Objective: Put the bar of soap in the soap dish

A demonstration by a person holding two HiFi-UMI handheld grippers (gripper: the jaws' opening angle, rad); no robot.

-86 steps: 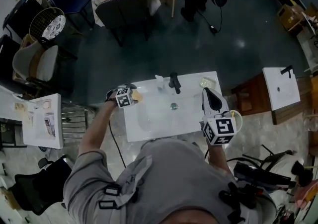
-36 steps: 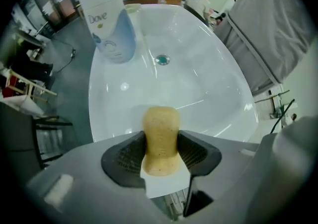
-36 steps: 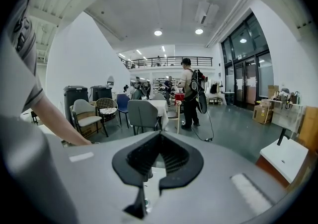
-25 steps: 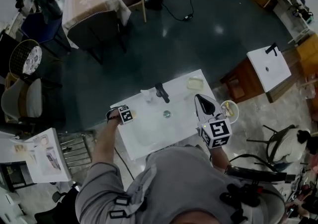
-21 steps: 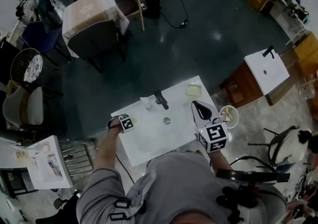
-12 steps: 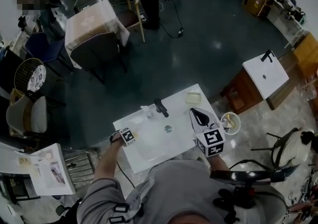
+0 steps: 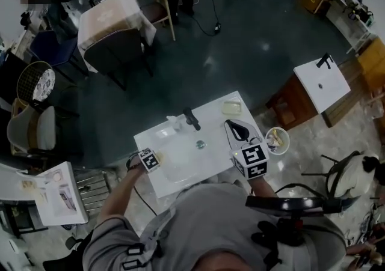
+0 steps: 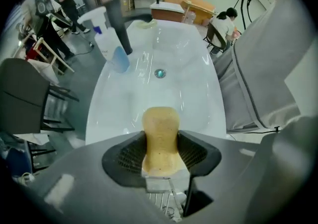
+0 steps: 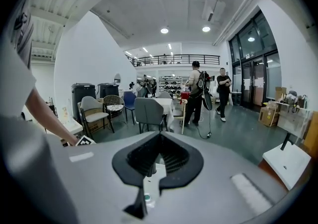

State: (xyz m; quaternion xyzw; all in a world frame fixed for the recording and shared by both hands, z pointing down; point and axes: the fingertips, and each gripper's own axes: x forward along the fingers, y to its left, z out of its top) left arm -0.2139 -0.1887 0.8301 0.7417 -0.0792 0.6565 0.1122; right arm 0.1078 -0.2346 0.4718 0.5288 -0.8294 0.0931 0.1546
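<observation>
**A:** At the lower middle of the left gripper view, what sits in the left gripper [image 8: 160, 137]?

**B:** A yellowish-tan rounded bar of soap [image 8: 160, 118]. The two black ribbed jaws press on its sides. Its far end stands out past their tips, toward the centre of the frame.

**A:** What lies behind it?

**B:** The glossy white sink [image 8: 149, 94] fills the middle of that frame. Its small round metal drain [image 8: 159, 73] sits just above the soap in the picture. A black faucet [image 8: 120, 27] rises at the upper left, with a translucent plastic bottle [image 8: 106, 41] just beside it.

**A:** And the dish?

**B:** In the head view the pale yellowish rectangular soap dish [image 7: 232, 107] rests on the upper right corner of the sink top. It is well apart from the left gripper, which is at the sink's lower left edge, so the soap is not in the dish.

**A:** The other hand?

**B:** The tips of the right gripper [image 9: 159, 135] meet, and nothing is caught between them. Only white sink shows through the gap behind the tips. In the head view it lies over the sink's right edge, just below the soap dish in the frame. A small round white bowl [image 7: 277, 139] sits just to the right of the sink.
</observation>
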